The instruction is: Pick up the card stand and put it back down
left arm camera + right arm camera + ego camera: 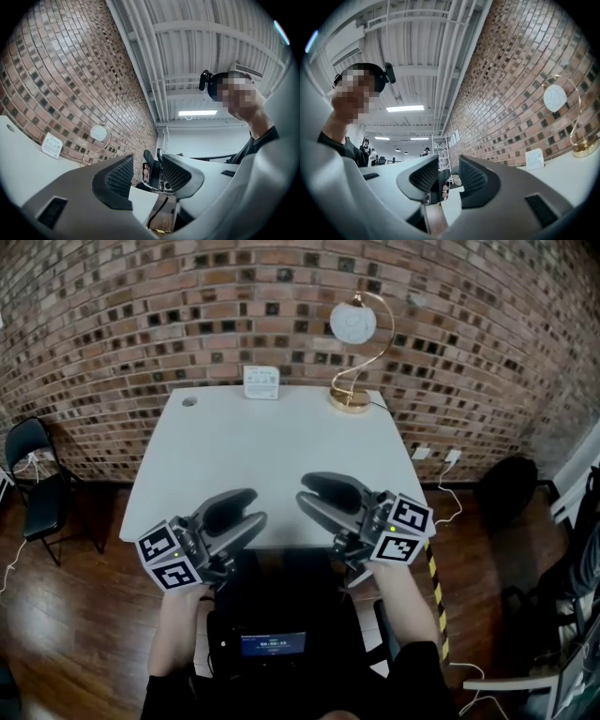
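The card stand (261,382), a small white upright card, stands at the far edge of the white table (234,456) against the brick wall. It also shows as the card stand (51,144) in the left gripper view and the card stand (534,158) in the right gripper view. My left gripper (255,506) and right gripper (305,501) hover over the table's near edge, tips pointing at each other, far from the stand. The left gripper (149,176) is open with nothing between its jaws. The right gripper (448,178) is open and holds nothing.
A gold arc lamp (352,352) with a white globe stands at the table's far right, beside the stand. A black chair (33,474) is on the left floor, another dark chair (511,488) on the right. A device with a lit screen (272,643) sits at the person's waist.
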The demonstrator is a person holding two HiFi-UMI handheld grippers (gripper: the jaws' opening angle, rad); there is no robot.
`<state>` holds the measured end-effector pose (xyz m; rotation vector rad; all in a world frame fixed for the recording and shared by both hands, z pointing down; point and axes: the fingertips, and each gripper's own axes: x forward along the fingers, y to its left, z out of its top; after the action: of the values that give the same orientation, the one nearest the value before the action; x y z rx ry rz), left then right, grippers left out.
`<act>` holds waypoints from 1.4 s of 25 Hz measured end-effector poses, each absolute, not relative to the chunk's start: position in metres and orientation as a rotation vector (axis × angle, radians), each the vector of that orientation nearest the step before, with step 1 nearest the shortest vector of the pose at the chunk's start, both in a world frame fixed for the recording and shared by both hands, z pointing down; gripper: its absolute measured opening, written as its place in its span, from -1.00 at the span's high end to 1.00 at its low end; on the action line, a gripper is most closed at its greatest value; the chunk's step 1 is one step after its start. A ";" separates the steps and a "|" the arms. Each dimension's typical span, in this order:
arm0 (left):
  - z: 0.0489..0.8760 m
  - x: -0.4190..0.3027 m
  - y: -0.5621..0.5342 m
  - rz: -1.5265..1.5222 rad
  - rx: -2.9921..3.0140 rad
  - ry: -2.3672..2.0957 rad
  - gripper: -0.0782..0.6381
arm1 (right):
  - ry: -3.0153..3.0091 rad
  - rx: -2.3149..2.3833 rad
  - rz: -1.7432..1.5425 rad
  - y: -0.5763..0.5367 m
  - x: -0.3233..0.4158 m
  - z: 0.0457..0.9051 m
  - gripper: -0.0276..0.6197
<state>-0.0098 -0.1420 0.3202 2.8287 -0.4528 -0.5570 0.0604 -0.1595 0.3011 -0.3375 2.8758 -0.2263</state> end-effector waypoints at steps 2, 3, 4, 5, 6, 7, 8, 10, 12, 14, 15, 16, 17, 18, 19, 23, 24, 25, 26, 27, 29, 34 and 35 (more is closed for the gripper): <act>0.319 -0.013 -0.134 -0.554 2.826 -0.483 0.26 | 2.868 -0.310 -0.256 -0.150 0.058 0.304 0.41; 0.318 -0.014 -0.131 -0.552 2.825 -0.499 0.26 | 2.865 -0.301 -0.262 -0.145 0.057 0.303 0.40; 0.317 -0.014 -0.127 -0.550 2.825 -0.515 0.26 | 2.863 -0.295 -0.266 -0.140 0.056 0.303 0.40; 0.317 -0.014 -0.123 -0.545 2.826 -0.526 0.26 | 2.863 -0.288 -0.270 -0.135 0.055 0.304 0.40; 0.316 -0.013 -0.118 -0.537 2.830 -0.533 0.26 | 2.865 -0.280 -0.273 -0.128 0.055 0.304 0.41; 0.316 -0.011 -0.111 -0.528 2.835 -0.538 0.26 | 2.867 -0.274 -0.271 -0.120 0.054 0.305 0.40; 0.317 -0.009 -0.103 -0.519 2.838 -0.543 0.26 | 2.870 -0.270 -0.265 -0.112 0.054 0.305 0.40; 0.320 -0.006 -0.088 -0.507 2.837 -0.554 0.26 | 2.877 -0.274 -0.243 -0.093 0.053 0.306 0.41; 0.325 -0.005 -0.073 -0.508 2.829 -0.562 0.26 | 2.882 -0.290 -0.217 -0.076 0.053 0.310 0.41; 0.330 -0.004 -0.059 -0.514 2.820 -0.562 0.26 | 2.880 -0.312 -0.200 -0.062 0.054 0.315 0.41; 0.332 -0.002 -0.053 -0.516 2.817 -0.559 0.26 | 2.879 -0.320 -0.198 -0.057 0.056 0.318 0.43; 0.334 0.000 -0.048 -0.514 2.815 -0.553 0.26 | 2.877 -0.326 -0.198 -0.052 0.058 0.320 0.44; 0.335 0.002 -0.043 -0.510 2.815 -0.547 0.26 | 2.876 -0.331 -0.197 -0.048 0.060 0.322 0.45; 0.337 0.005 -0.039 -0.506 2.815 -0.542 0.26 | 2.876 -0.339 -0.192 -0.043 0.062 0.325 0.45; 0.337 0.007 -0.036 -0.502 2.818 -0.538 0.26 | 2.879 -0.348 -0.183 -0.039 0.064 0.326 0.47; 0.329 0.014 -0.032 -0.504 2.849 -0.518 0.26 | 2.888 -0.363 -0.130 -0.033 0.068 0.322 0.50; 0.328 0.017 -0.031 -0.501 2.855 -0.513 0.26 | 2.892 -0.364 -0.122 -0.032 0.069 0.322 0.51; 0.328 0.020 -0.031 -0.497 2.860 -0.509 0.25 | 2.895 -0.364 -0.119 -0.032 0.070 0.322 0.51; 0.328 0.023 -0.030 -0.492 2.863 -0.507 0.26 | 2.897 -0.362 -0.122 -0.031 0.071 0.322 0.52; 0.328 0.025 -0.031 -0.485 2.865 -0.507 0.26 | 2.897 -0.358 -0.126 -0.032 0.072 0.322 0.53; 0.327 0.028 -0.033 -0.474 2.870 -0.503 0.25 | 2.895 -0.348 -0.125 -0.032 0.072 0.319 0.53; 0.326 0.028 -0.027 -0.470 2.883 -0.493 0.26 | 2.890 -0.331 -0.091 -0.023 0.070 0.317 0.54; 0.325 0.029 -0.026 -0.470 2.885 -0.491 0.25 | 2.886 -0.330 -0.087 -0.022 0.071 0.316 0.54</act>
<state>0.0287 -0.0261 0.3254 2.8850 -0.4911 -0.4700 0.0707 -0.0217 0.3162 -0.3296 2.8863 -0.0870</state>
